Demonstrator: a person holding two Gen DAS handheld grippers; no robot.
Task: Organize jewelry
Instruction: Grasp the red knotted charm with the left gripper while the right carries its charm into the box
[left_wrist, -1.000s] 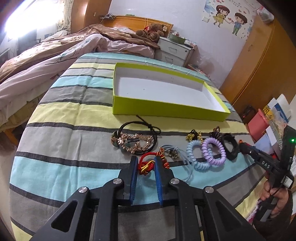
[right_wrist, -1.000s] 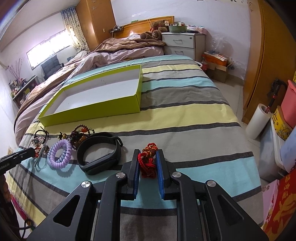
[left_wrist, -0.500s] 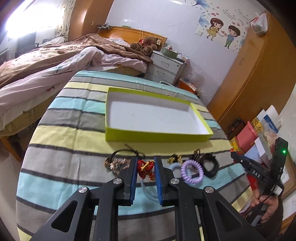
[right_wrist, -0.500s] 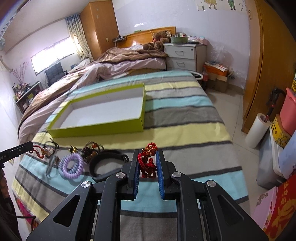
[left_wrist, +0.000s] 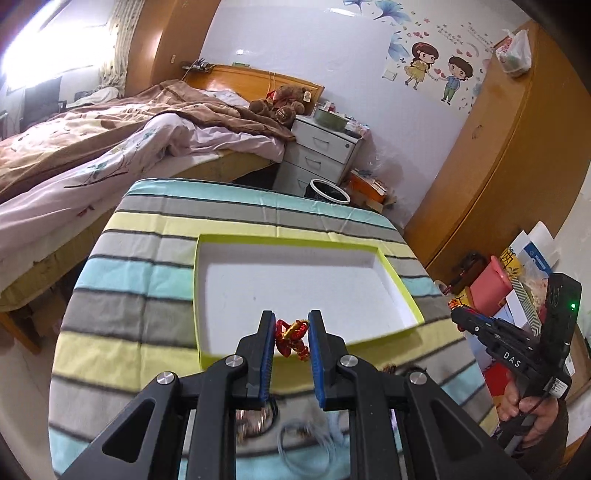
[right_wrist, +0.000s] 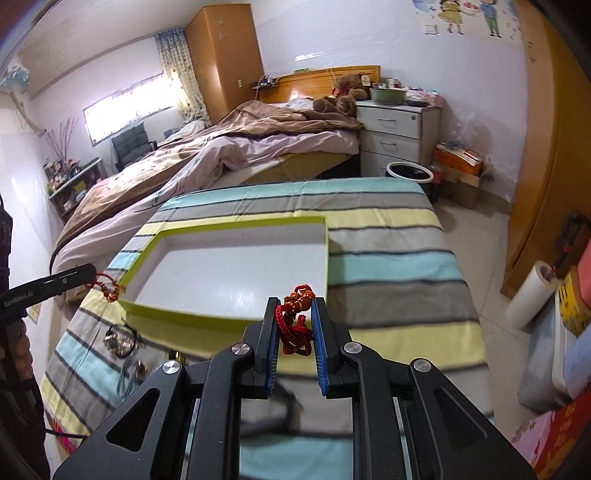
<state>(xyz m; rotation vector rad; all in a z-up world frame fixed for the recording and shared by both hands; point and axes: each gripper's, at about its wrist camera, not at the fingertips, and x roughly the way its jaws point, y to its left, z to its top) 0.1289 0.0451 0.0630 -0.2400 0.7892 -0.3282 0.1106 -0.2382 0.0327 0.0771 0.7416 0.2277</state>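
Observation:
My left gripper (left_wrist: 291, 320) is shut on a red and gold knotted bracelet (left_wrist: 291, 338), held in the air over the near edge of the green tray (left_wrist: 198, 295). The tray's white inside is bare. My right gripper (right_wrist: 294, 301) is shut on a red cord bracelet (right_wrist: 295, 326), lifted above the tray's near right corner (right_wrist: 325, 258). Each view shows the other gripper at its side: the right one (left_wrist: 458, 314) and the left one (right_wrist: 88, 275), the latter with its bracelet (right_wrist: 109, 288) dangling. The remaining jewellery (right_wrist: 122, 339) lies on the striped cloth (left_wrist: 129, 314) below, blurred.
The striped cloth covers a table whose edges fall away left and right. Behind it stand a bed (left_wrist: 110, 147), a white nightstand (right_wrist: 395, 140) and a bin (right_wrist: 410, 173). A wooden wardrobe (left_wrist: 498, 166), boxes and a paper roll (right_wrist: 528, 295) crowd the right side.
Both grippers have risen from the cloth with their bracelets and moved forward toward the tray. The jewellery row has dropped low under the fingers.

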